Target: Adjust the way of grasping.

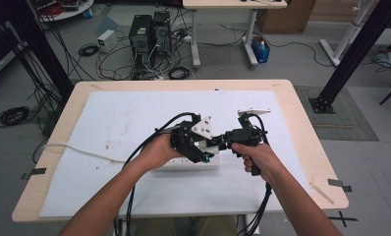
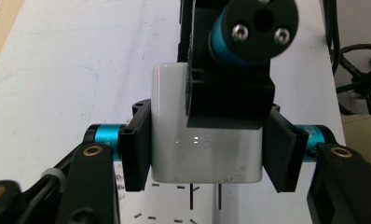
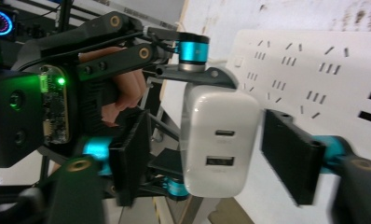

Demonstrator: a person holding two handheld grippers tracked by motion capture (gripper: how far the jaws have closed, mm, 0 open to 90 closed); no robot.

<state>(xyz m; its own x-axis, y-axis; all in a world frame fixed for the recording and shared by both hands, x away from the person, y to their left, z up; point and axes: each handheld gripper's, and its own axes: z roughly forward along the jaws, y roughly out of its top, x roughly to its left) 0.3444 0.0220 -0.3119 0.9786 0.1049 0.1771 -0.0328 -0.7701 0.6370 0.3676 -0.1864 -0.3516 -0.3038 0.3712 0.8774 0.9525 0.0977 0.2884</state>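
A white USB charger sits between my left gripper's jaws, which press on its two sides, just above a white power strip. In the right gripper view the charger shows its two ports. My right gripper stands open around it, with a clear gap on the left side and the right jaw close by. One right jaw lies across the charger's top in the left gripper view. In the high view both grippers meet mid-table over the power strip, left gripper beside right gripper.
A white mat covers most of the wooden table. The strip's white cord runs off to the left edge. Black gripper cables loop over the mat and down the near edge. Computers stand on the floor beyond.
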